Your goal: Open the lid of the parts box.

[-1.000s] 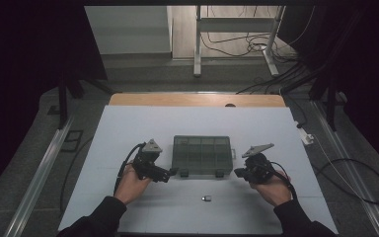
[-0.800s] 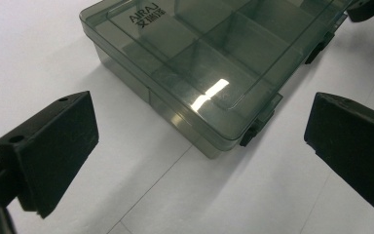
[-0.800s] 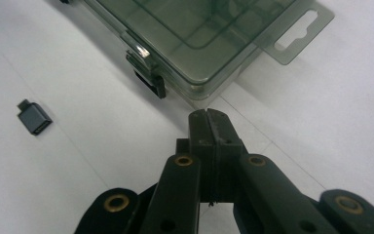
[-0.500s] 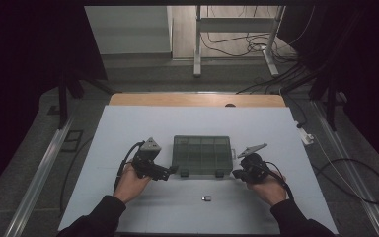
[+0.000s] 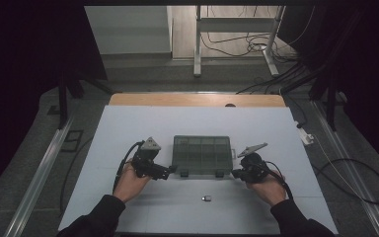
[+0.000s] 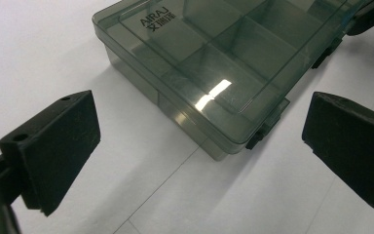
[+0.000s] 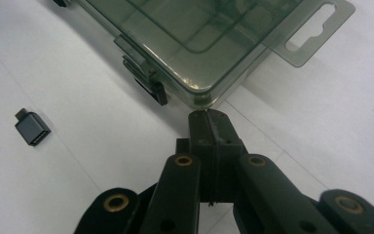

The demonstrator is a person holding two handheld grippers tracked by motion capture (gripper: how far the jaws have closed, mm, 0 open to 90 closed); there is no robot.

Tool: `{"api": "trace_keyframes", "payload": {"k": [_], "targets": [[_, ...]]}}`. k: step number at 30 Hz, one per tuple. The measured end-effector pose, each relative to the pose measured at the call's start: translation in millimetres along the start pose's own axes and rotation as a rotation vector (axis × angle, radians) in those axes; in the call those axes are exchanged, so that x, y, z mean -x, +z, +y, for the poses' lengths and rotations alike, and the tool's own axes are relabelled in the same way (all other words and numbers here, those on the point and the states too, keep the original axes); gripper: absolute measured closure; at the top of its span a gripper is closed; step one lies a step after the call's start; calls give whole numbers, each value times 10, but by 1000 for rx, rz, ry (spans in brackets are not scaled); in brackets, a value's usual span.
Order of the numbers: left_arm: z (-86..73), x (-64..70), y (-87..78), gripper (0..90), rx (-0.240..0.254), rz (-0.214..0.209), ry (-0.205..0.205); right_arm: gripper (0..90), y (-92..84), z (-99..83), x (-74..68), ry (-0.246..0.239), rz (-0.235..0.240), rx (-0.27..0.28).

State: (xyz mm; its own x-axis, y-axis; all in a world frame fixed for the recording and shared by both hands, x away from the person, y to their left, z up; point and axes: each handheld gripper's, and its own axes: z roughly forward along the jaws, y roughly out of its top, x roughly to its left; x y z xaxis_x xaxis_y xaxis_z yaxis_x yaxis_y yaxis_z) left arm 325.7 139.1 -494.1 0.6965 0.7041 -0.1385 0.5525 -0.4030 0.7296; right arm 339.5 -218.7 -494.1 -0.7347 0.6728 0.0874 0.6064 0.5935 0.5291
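A closed, smoky-green see-through organiser box (image 5: 202,154) lies mid-table, its dividers showing through the lid. My left gripper (image 5: 171,170) is at its front left corner. In the left gripper view the left gripper (image 6: 202,144) stands wide open with the box (image 6: 214,63) corner ahead between the jaws, untouched. My right gripper (image 5: 235,173) is at the front right corner. In the right gripper view the right gripper (image 7: 209,119) is shut with nothing in it, its tip at the corner of the box (image 7: 190,44). A small grey adapter (image 5: 206,198) lies in front of the box.
The box has dark front latches (image 7: 148,83) and a hang tab (image 7: 316,29) on its right end. The adapter (image 7: 31,129) lies loose on the white table (image 5: 128,128). A wooden strip (image 5: 197,100) runs along the table's far edge.
My right gripper has slid a little left, up to the box's front right corner. The left gripper and the box have stayed put.
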Motion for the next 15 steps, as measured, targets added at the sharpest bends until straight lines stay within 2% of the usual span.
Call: {"api": "trace_keyframes", "payload": {"k": [15], "targets": [[-10, -19, -24, 6, -12, 15, 16, 889, -101, -16, -3, 18, 22, 42]]}}
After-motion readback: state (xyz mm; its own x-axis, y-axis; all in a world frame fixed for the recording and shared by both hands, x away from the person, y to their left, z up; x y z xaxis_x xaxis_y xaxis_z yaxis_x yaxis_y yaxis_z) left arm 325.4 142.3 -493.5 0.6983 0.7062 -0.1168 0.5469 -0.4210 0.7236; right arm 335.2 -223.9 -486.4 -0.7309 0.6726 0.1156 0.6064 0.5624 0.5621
